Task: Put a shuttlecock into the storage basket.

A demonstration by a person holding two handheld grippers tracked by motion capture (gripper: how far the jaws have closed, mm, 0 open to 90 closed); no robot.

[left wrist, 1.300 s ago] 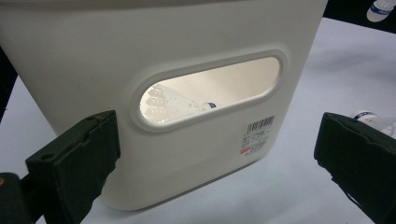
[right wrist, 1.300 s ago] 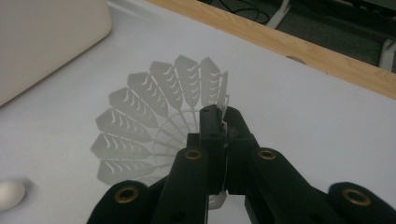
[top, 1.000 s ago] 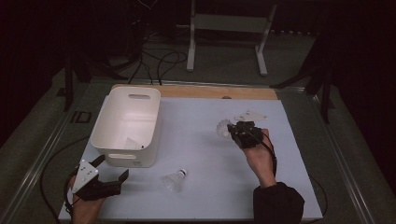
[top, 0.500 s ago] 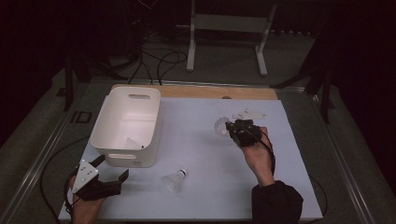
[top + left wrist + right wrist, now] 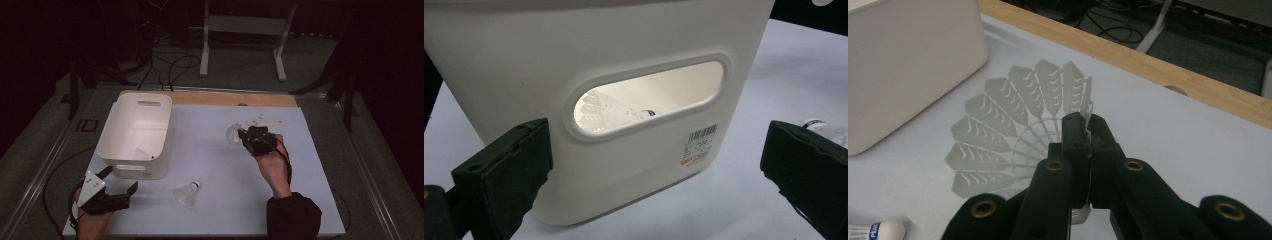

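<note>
Pinching a white shuttlecock (image 5: 1018, 135) by its fanned feather skirt, right gripper (image 5: 1087, 131) fingers closed; left gripper (image 5: 116, 182) agape.

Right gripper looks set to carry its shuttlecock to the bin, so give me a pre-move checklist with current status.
1. Right gripper shut on shuttlecock skirt: ok.
2. Grip security: cannot tell; only the skirt's edge is pinched.
3. Bin upright, top open: ok.
4. Room in bin: ok; one shuttlecock inside, seen through the handle slot.
5. Left gripper open, near the bin's front corner, off the table path to it: ok.
6. Spare shuttlecock lying on table, clear of path: ok.
</note>
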